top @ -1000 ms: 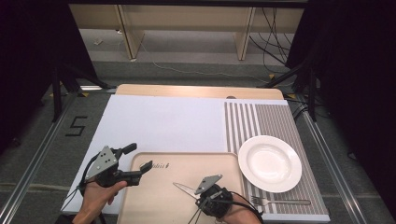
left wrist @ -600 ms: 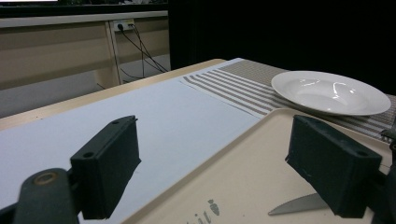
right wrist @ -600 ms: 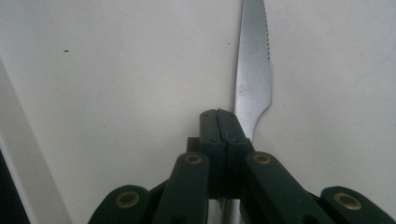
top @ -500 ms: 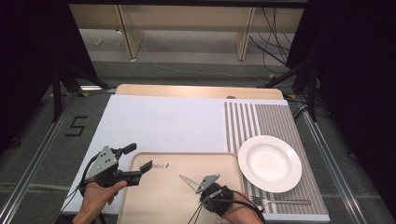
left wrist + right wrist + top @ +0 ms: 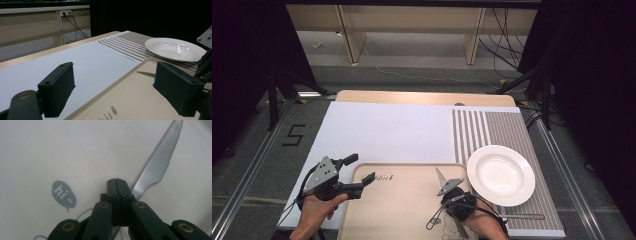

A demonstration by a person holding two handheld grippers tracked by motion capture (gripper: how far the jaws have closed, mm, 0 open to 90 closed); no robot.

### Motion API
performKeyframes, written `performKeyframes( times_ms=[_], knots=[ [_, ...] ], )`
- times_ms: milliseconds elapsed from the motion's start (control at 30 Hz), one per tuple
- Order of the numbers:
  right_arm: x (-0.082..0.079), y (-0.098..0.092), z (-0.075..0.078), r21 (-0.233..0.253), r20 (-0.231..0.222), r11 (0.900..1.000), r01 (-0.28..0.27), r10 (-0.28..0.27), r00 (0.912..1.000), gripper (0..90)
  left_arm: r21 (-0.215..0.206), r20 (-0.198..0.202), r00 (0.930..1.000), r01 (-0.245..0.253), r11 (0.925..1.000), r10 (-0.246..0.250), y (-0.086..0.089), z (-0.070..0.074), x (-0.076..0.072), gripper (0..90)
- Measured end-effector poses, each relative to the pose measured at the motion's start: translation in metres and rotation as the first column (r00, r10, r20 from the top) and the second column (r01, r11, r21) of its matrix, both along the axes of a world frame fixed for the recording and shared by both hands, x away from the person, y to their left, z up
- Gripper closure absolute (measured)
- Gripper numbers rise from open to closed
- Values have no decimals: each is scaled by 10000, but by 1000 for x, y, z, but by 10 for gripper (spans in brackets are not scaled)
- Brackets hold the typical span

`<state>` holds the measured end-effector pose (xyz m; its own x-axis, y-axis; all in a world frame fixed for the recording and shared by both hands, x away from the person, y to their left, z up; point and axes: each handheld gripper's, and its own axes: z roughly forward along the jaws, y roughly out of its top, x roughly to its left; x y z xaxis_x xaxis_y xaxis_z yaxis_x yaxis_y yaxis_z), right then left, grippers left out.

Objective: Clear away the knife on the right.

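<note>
A beige tray [image 5: 387, 210] lies at the table's front edge, printed with a grey "hi~" bubble [image 5: 63, 193]. Over its right part my right gripper [image 5: 451, 194] is shut on a steel knife [image 5: 440, 175], whose serrated blade [image 5: 160, 167] points away toward the far side. In the right gripper view the jaws [image 5: 117, 181] are pressed together beside the blade's base. My left gripper [image 5: 359, 169] hovers open over the tray's left rim with nothing between its jaws [image 5: 117, 85]. The knife tip [image 5: 146, 73] shows from the left gripper view too.
A white plate [image 5: 501, 175] rests on the striped placemat [image 5: 492, 130] just right of the tray. A fork [image 5: 522, 216] lies on that mat near the front edge. A white sheet [image 5: 387, 132] covers the table's middle and left.
My right gripper has carried the knife rightward across the tray toward the plate, and the blade has swung to point farther away. The left gripper has stayed put.
</note>
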<state>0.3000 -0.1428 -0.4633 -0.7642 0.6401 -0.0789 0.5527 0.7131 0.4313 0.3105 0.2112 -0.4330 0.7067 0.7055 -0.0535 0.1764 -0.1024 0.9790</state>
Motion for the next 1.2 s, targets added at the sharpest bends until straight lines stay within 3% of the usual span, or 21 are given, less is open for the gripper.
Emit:
performKeyframes(
  times_ms=[167,400,633,767,867,1000,1067,1100,1133,1200],
  knots=[
    [8,-10,0,-111,148,9994,324,-322,9994,900,66,-6,10000,-4,10000,4,0,0,0,161],
    [10,-20,2,-239,-43,9978,615,-617,9981,900,139,-21,10000,7,9999,-6,0,0,-1,161],
    [8,-30,4,-1,-312,9970,778,-778,9965,900,99,-20,10000,-4,10000,4,0,1,-1,161],
    [9,-34,6,381,-96,9961,796,-793,9968,900,79,21,10000,67,9999,-67,0,0,0,161],
    [11,-39,8,1067,45,9919,695,-703,9975,752,74,16,10000,57,10000,-57,0,0,0,161],
    [9,-43,12,1675,-130,9808,1002,-994,9950,533,51,-3,10000,67,10000,-67,-1,0,-1,161],
    [7,-44,16,2038,-281,9721,1165,-1132,9932,491,59,-1,10000,68,10000,-68,-1,0,-1,161],
    [9,-47,16,2194,139,9732,690,-738,9972,462,59,6,10000,66,10000,-66,-1,0,-1,161],
    [8,-49,20,2499,-247,9633,974,-943,9952,410,54,7,10000,64,10000,-65,-1,0,-1,161],
    [7,-52,23,2906,-224,9519,972,-948,9952,382,88,17,10000,67,9999,-67,-1,0,0,161]
  ],
)
